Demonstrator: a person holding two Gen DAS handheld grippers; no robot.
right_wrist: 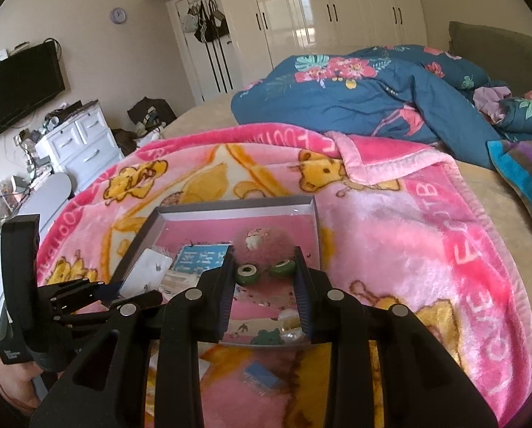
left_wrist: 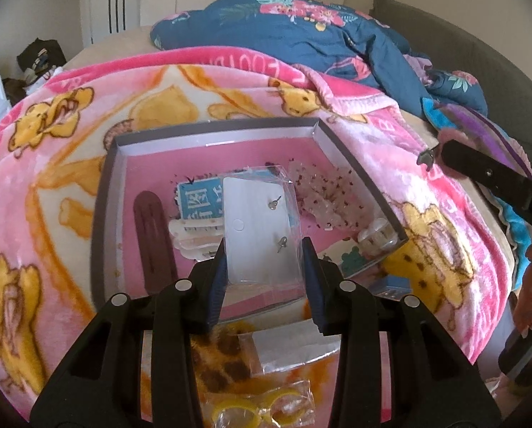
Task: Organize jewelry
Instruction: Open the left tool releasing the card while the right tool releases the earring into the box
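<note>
A grey box (left_wrist: 103, 192) with a pink floor lies on the pink blanket and holds hair clips, a blue card and a beaded piece. My left gripper (left_wrist: 264, 253) is shut on a clear bag with a white earring card (left_wrist: 257, 228), held over the box. In the right wrist view my right gripper (right_wrist: 266, 267) is shut on a fluffy pink hair tie with green beads (right_wrist: 266, 249), held over the same box (right_wrist: 315, 224). The left gripper (right_wrist: 87, 296) and its earring card (right_wrist: 148, 271) show at the left there.
On the blanket in front of the box lie a clear bag with yellow rings (left_wrist: 251, 410), a silver packet (left_wrist: 290, 349) and a small blue packet (right_wrist: 262, 374). A blue floral quilt (left_wrist: 301, 35) is piled behind. White drawers (right_wrist: 80, 142) stand off the bed's left.
</note>
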